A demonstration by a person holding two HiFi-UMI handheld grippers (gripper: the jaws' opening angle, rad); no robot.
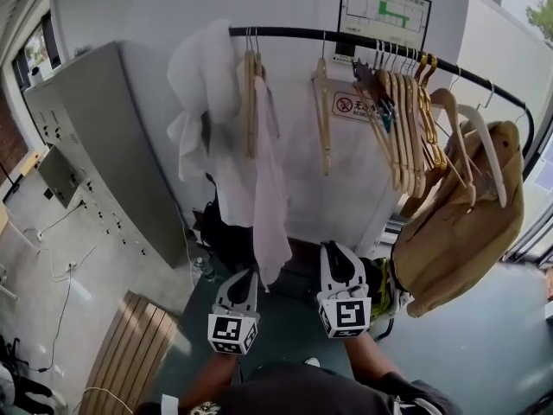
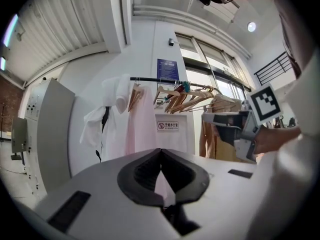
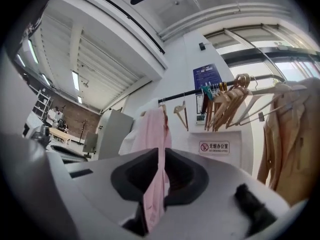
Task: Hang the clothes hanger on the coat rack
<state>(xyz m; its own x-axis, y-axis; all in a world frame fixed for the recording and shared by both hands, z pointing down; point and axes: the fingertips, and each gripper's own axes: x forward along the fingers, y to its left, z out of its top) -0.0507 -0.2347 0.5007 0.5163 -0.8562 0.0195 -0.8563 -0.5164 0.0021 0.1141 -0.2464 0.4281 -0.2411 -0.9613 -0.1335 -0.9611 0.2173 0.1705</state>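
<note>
A black coat rack rail (image 1: 346, 37) runs across the wall. A wooden hanger (image 1: 251, 93) hangs on it near the left end and carries a long pink garment (image 1: 270, 197). My right gripper (image 1: 335, 251) is low, just right of the garment's hem. In the right gripper view the right gripper (image 3: 161, 151) has its jaws shut on a fold of the pink garment (image 3: 155, 129). My left gripper (image 1: 240, 277) is just left of the hem. Seen in its own view, the left gripper (image 2: 160, 150) has its tips together, with pink showing in the slit behind them.
A white garment (image 1: 203, 85) hangs left of the pink one. One bare wooden hanger (image 1: 321, 111) and several more (image 1: 402, 119) hang to the right, then a tan jacket (image 1: 458, 223). A grey cabinet (image 1: 95, 145) stands at left, a slatted board (image 1: 130, 353) on the floor.
</note>
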